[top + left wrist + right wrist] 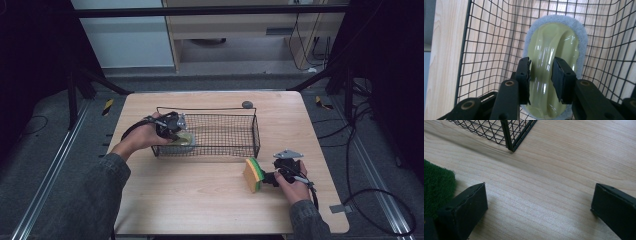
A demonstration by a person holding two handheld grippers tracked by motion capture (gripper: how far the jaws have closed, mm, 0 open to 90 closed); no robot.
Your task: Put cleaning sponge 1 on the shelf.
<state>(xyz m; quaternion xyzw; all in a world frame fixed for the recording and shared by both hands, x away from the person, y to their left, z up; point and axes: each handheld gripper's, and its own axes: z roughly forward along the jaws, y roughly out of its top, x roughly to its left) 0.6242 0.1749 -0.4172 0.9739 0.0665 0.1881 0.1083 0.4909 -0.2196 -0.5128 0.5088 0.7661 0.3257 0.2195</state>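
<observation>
Left hand-held gripper (541, 75) clamped on the scrubber's (554, 50) yellow-green handle ridge, long axis along the jaws, inside the wire basket's (256, 131) left end. Right hand-held gripper (537, 207), jaws apart, beside the sponge (254, 174) near the basket's right corner.

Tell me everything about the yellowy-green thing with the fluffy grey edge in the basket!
The pale yellow-green glossy plastic scrubber with a grey-blue foam pad is an oval. Its shiny top has a raised ridge down the middle as a handle, and the soft pad sticks out all round as a rim. It sits inside the black wire mesh basket, at its left end. The left claw is shut on the ridge, one jaw on each side.
</observation>
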